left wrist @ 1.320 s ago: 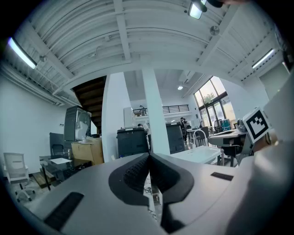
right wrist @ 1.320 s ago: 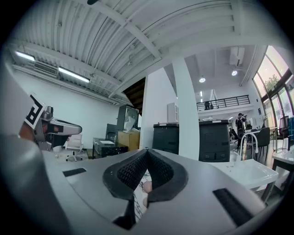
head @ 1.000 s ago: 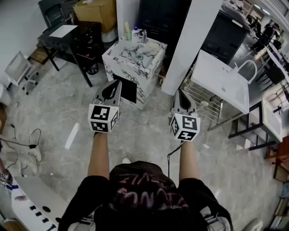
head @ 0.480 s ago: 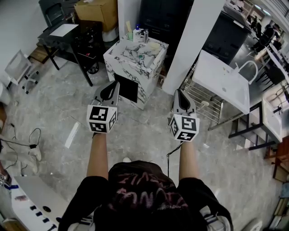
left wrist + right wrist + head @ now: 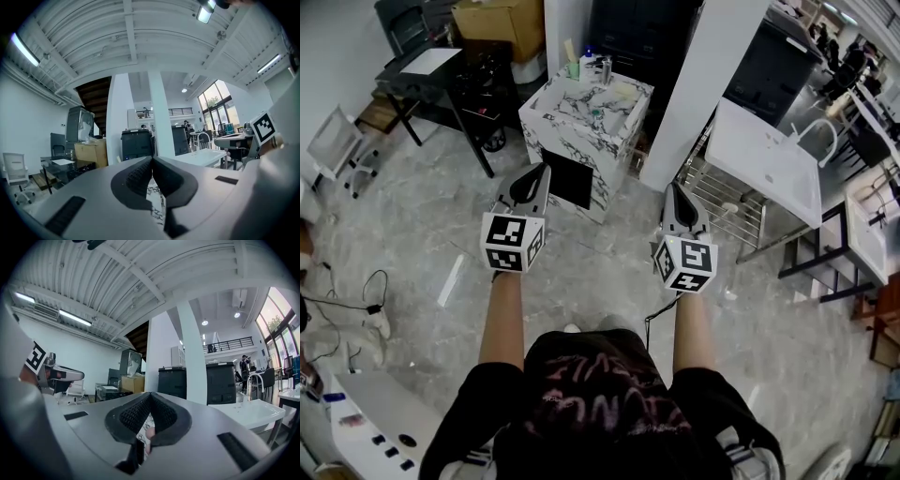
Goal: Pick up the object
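Approach, it seems: the left claw [image 5: 541, 172] and right claw [image 5: 672, 190] point level, both closed on nothing, well short of the marble worktop [image 5: 581, 122]. The bottles [image 5: 589, 66] on it are the likely object. Next, close in and open a claw.

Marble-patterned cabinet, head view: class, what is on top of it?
At the far edge of the marble-patterned cabinet stand small bottles, with a pale flat item beside them. All are too small to identify. Nothing in front covers the top.
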A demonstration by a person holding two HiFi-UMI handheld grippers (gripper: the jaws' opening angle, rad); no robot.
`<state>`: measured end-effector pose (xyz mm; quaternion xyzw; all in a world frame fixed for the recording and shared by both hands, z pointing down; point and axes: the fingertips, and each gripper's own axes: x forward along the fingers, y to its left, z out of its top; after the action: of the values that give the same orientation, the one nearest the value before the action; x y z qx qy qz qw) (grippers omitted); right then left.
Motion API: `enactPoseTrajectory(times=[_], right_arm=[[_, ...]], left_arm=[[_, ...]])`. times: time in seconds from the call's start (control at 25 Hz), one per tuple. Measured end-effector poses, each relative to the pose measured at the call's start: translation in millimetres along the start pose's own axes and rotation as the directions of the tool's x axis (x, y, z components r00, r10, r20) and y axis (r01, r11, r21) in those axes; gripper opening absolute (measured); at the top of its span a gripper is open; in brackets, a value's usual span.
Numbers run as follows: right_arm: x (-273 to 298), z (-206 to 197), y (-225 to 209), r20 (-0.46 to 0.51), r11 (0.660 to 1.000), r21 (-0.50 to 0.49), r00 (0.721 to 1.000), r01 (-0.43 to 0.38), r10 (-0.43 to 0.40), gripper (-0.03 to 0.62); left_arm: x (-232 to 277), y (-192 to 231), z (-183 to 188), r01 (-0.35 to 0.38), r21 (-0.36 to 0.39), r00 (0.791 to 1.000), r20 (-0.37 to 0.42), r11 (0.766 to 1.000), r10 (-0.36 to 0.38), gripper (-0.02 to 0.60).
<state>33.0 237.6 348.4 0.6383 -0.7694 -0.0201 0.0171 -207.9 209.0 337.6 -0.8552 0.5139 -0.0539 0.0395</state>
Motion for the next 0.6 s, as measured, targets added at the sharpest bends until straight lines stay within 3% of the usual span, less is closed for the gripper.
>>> enactPoseTrajectory(times=[0.6], right_arm=[[22.8,-12.0,-2.0,-0.01,1.0,0.004,1.0,0.019,-0.019,0.014]], left_arm=[[23.2,16.8,-17.2,0.021,-0.029,1.0,-0.001,0.999,-0.021,0.017]])
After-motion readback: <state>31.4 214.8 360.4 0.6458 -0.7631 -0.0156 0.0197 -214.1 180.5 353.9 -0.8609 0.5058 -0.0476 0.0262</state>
